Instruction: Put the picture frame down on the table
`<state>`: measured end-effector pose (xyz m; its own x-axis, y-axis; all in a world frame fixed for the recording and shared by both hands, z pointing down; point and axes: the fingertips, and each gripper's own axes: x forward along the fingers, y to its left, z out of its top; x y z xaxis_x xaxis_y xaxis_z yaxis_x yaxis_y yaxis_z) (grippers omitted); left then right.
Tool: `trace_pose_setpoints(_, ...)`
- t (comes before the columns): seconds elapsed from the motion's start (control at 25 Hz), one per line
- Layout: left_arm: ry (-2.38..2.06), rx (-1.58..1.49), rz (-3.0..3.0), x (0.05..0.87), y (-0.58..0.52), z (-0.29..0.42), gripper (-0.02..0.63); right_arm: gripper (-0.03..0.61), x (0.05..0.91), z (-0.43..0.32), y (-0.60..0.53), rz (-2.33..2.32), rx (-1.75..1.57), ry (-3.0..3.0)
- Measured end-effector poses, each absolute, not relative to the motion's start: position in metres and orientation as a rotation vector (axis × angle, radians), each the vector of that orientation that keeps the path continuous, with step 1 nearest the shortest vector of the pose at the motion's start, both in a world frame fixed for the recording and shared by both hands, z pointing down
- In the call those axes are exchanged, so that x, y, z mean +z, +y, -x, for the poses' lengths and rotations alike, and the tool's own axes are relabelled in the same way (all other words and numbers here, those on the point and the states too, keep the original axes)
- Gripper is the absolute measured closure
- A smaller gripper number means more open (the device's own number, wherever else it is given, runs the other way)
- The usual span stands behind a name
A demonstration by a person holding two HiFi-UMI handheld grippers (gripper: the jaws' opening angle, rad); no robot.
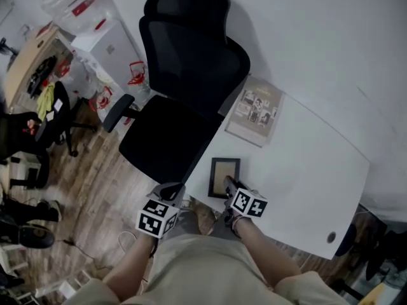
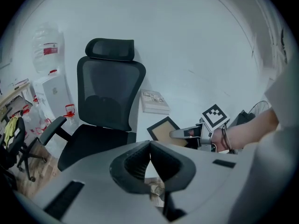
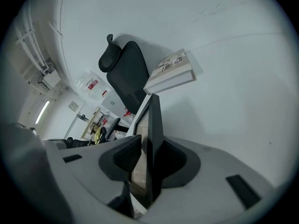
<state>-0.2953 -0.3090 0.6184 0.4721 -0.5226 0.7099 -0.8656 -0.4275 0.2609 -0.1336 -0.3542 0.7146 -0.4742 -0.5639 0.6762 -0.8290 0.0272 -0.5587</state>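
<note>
A small black picture frame (image 1: 224, 176) with a tan centre is at the near left edge of the white table (image 1: 305, 164). My right gripper (image 1: 230, 184) is shut on its near edge; in the right gripper view the frame (image 3: 150, 139) stands edge-on between the jaws. I cannot tell whether it touches the tabletop. My left gripper (image 1: 170, 192) hangs off the table's left side with its jaws shut on nothing (image 2: 149, 146). The left gripper view shows the frame (image 2: 164, 130) and the right gripper (image 2: 184, 133) beyond it.
A book (image 1: 255, 110) lies flat at the table's far left corner. A black office chair (image 1: 178, 94) stands against the table's left edge. Clutter, water bottles (image 1: 76, 5) and another chair (image 1: 44, 119) fill the floor at left. A cable hole (image 1: 331, 237) sits near the table's front right corner.
</note>
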Motion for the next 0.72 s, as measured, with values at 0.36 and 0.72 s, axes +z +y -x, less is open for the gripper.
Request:
trace_pose_setpoints(0.36,-0.946,0.781,-2.176,0.636,-0.325,0.317,0.592,0.374,0.730,0.143,-0.355,-1.614,1.385,-1.884)
trace_pose_setpoints(0.72,-0.839,0.822,-2.223,0.638,-0.328,0.314,0.592,0.365,0.732,0.145,-0.354,-1.612,1.224,-1.782)
